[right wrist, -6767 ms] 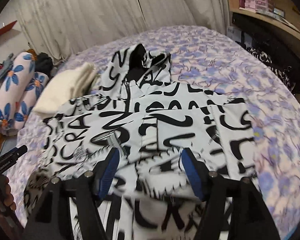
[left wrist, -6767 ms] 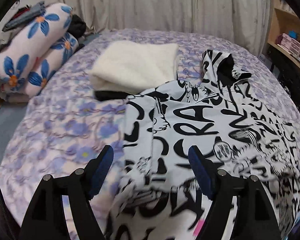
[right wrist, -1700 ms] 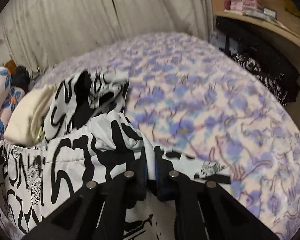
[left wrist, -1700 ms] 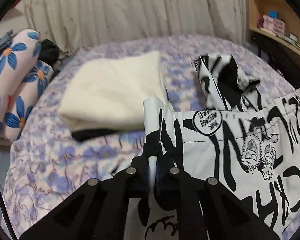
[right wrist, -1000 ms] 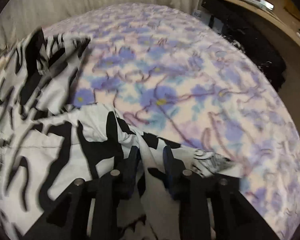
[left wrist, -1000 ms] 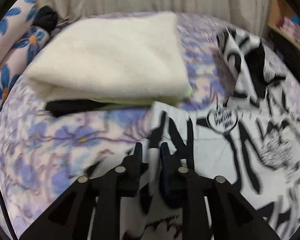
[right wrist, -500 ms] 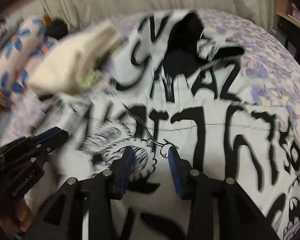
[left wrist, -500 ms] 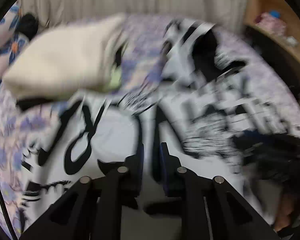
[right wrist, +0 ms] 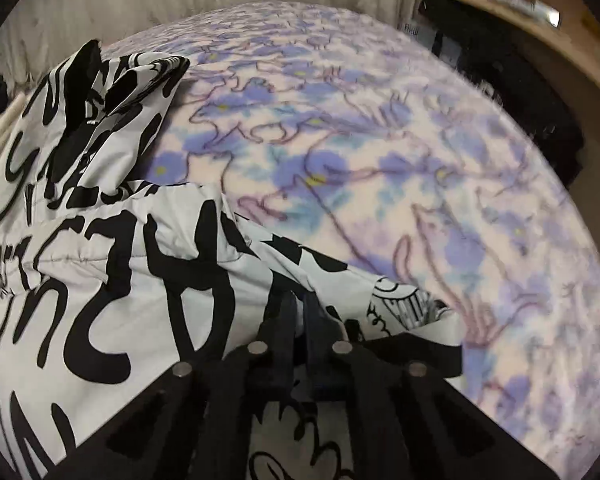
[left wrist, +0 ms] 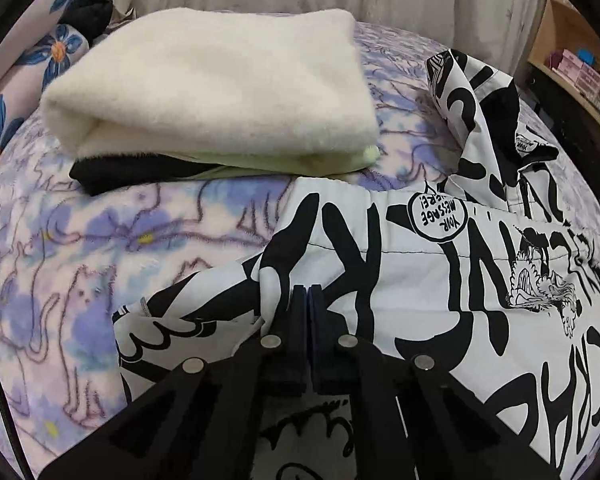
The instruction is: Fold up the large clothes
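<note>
A white hoodie with black graffiti lettering (left wrist: pixel 440 280) lies on the bed, folded over on itself, its hood (left wrist: pixel 484 92) at the far right. My left gripper (left wrist: pixel 307 296) is shut on a fold at the hoodie's left edge. In the right wrist view the same hoodie (right wrist: pixel 120 280) fills the left half, hood (right wrist: pixel 100 92) at the upper left. My right gripper (right wrist: pixel 298 300) is shut on a fold at the hoodie's right edge, low over the bed.
A folded cream fleece (left wrist: pixel 216 92) on a black garment (left wrist: pixel 112 172) lies just beyond the hoodie's left edge. The bed has a purple floral blanket (right wrist: pixel 380 160). Blue-flowered bedding rolls (left wrist: pixel 28 80) lie far left. A wooden shelf (right wrist: pixel 540 12) and dark items stand at the right.
Both grippers were open over the spread hoodie, then shut on its lower edge and carried it up toward the hood. They opened slightly, swung inward, and are now shut on the side folds.
</note>
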`<state>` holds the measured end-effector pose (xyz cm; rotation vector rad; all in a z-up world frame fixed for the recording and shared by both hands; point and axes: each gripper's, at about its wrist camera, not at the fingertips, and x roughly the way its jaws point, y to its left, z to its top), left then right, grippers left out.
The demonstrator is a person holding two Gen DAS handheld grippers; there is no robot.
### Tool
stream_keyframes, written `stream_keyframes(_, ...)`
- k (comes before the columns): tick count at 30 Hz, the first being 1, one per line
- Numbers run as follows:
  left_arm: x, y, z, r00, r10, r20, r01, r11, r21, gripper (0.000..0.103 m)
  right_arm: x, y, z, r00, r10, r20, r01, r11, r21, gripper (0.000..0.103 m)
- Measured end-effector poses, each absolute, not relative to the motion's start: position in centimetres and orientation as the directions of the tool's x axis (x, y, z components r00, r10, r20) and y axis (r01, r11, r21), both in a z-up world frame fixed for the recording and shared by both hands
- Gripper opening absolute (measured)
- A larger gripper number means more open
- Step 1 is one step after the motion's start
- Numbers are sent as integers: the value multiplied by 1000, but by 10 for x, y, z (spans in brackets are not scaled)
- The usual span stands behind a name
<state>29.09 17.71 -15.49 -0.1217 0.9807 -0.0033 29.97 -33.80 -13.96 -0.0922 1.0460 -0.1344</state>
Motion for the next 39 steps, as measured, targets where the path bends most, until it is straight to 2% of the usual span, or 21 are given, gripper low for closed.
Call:
stream_keyframes(3,281,177,-137,557,-60,-828,-76,990,-123,6,289,-329,-126,505,-126,-854,75,992,-102,6)
stream_keyframes(4,272,178,-128,565,-49,-824,-85,989,-117,10,280,-325,-113,525,-94,-846,70,995,-67,6)
stream_keyframes(6,249,177,-108,590,-39,-806,-78,991,-104,28,261,-313,-95,553,-42,-832,46,999,-20,6)
stream_keyframes(8,229,169,-92,620,-14,-784,-76,994,-79,69,238,-291,-77,566,33,-824,-20,999,27,6)
stream_keyframes(9,212,162,-81,646,7,-763,-83,995,-61,72,225,-279,-71,568,63,-821,-53,998,40,6)
stream_keyframes(12,174,148,-61,681,-29,-732,-46,996,-83,73,193,-237,-62,563,160,-811,-153,984,88,14)
stream_keyframes(14,149,133,-58,689,-44,-723,-41,994,-100,73,171,-213,-63,553,223,-803,-203,971,130,38)
stream_keyframes(16,127,117,-60,700,-54,-712,-27,994,-103,73,151,-188,-66,553,260,-791,-251,958,139,46)
stream_keyframes(20,110,93,-82,703,-19,-711,-37,997,-64,73,130,-152,-90,525,288,-801,-308,942,137,46)
stream_keyframes(24,109,107,-127,613,26,-790,-127,990,-66,73,123,-163,-114,522,231,-821,-261,960,104,46)
stream_keyframes(26,104,125,-141,597,12,-802,-156,983,-101,62,119,-186,-118,545,177,-820,-214,975,68,46)
stream_keyframes(29,96,142,-139,613,-24,-790,-142,980,-140,37,116,-233,-122,562,48,-826,-96,995,-8,46)
stream_keyframes(31,97,151,-138,600,-39,-799,-133,980,-149,30,117,-275,-128,552,-51,-832,0,998,-61,46)
stream_keyframes(32,96,154,-138,599,-49,-799,-133,978,-160,26,117,-291,-130,545,-73,-835,34,997,-65,45)
stream_keyframes(33,96,157,-138,596,-60,-801,-136,975,-174,25,116,-311,-131,540,0,-842,27,1000,17,40)
stream_keyframes(34,95,160,-137,597,-68,-800,-137,973,-185,24,114,-325,-130,533,32,-846,36,998,60,28)
stream_keyframes(35,94,162,-136,599,-73,-797,-136,972,-191,24,114,-330,-128,525,-3,-851,57,998,31,4)
stream_keyframes(36,92,162,-134,601,-75,-795,-139,971,-197,24,112,-333,-125,523,-35,-852,70,998,2,0)
stream_keyframes(39,91,163,-131,608,-24,-794,-168,973,-159,25,109,-334,-123,522,-48,-852,73,997,-11,0)
